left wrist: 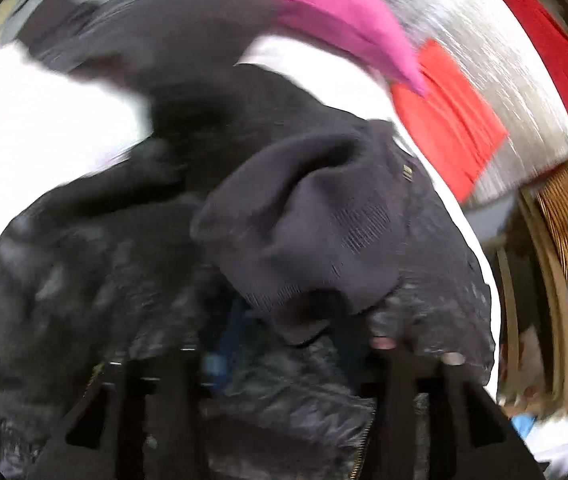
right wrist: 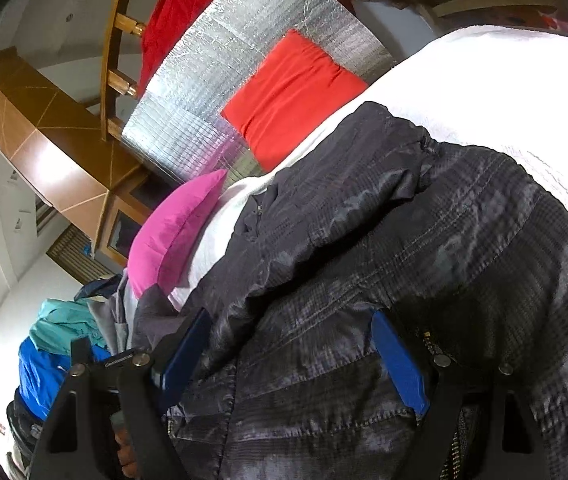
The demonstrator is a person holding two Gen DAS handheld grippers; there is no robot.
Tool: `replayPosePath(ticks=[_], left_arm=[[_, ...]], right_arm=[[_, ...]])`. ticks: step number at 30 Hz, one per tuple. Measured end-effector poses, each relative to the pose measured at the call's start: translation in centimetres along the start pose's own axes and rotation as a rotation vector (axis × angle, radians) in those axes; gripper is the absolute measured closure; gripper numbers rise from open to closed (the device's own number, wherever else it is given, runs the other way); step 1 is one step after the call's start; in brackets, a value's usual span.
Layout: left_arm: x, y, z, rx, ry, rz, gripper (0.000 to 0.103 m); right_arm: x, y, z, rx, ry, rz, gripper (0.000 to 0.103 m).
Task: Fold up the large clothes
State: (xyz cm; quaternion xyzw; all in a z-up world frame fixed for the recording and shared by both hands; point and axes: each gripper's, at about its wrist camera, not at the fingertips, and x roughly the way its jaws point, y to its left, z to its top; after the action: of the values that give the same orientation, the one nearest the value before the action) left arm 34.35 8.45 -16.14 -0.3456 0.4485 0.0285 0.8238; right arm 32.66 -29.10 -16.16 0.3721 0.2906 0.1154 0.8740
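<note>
The dark jacket lies rumpled on the white bed, barely folded; right gripper spread around fabric, left gripper's grip unclear.

It looked like a home bedroom: a bed under a white textured cover, a pink cushion and an orange-red cushion on it, a turned-wood headboard, a brown wooden cabinet, and a pile of blue and teal clothes beside it.
</note>
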Motion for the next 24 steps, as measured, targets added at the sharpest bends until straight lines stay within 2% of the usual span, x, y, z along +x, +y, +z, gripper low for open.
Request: replayPosePath(ticks=[4,5,8,13,15,16,17,18,20,22,24], left_arm=[[-1.4,1.5,-0.6,-0.085,0.008,-0.076,0.035],[-1.6,1.6,-0.7,-0.094,0.005,-0.082,0.029],[-2.3,1.9,-0.4,-0.148,-0.007,-0.094,0.017],[-2.1,1.7,0.5,-0.233,0.013,-0.088,0.016],[-0.8,1.6,1.3,-0.234,0.040,-0.046,0.016],[-0.6,1.8,1.3,-0.242,0.049,-0.047,0.034],[-0.6,1.7,1.2,-0.220,0.042,-0.057,0.092],[-0.7,1.2,1.3,-0.167,0.048,-0.019,0.092],[-1.5,1.2,0.8,-0.142,-0.003,-0.012,0.092],[-2.0,1.7,0.2,-0.146,-0.012,0.008,0.092],[-2.0,2.5,-0.2,-0.184,0.008,-0.007,0.089]], right_arm=[[0.2,0.1,-0.1,-0.012,0.003,-0.011,0.017],[0.2,0.1,-0.1,-0.014,0.005,-0.013,0.017],[0.2,0.1,-0.1,-0.017,0.006,-0.014,0.017],[0.1,0.1,-0.1,-0.013,0.006,-0.010,0.017],[0.1,0.1,-0.1,-0.013,0.007,-0.007,0.017],[0.1,0.1,-0.1,-0.012,0.007,-0.006,0.017],[0.0,0.1,-0.1,-0.011,0.007,-0.003,0.017],[0.0,0.1,0.0,-0.009,0.006,0.000,0.017],[-0.1,-0.1,0.0,-0.003,0.006,0.003,0.017],[-0.1,-0.1,0.0,-0.002,0.007,0.005,0.017],[-0.2,0.0,0.1,-0.002,0.007,0.007,0.017]])
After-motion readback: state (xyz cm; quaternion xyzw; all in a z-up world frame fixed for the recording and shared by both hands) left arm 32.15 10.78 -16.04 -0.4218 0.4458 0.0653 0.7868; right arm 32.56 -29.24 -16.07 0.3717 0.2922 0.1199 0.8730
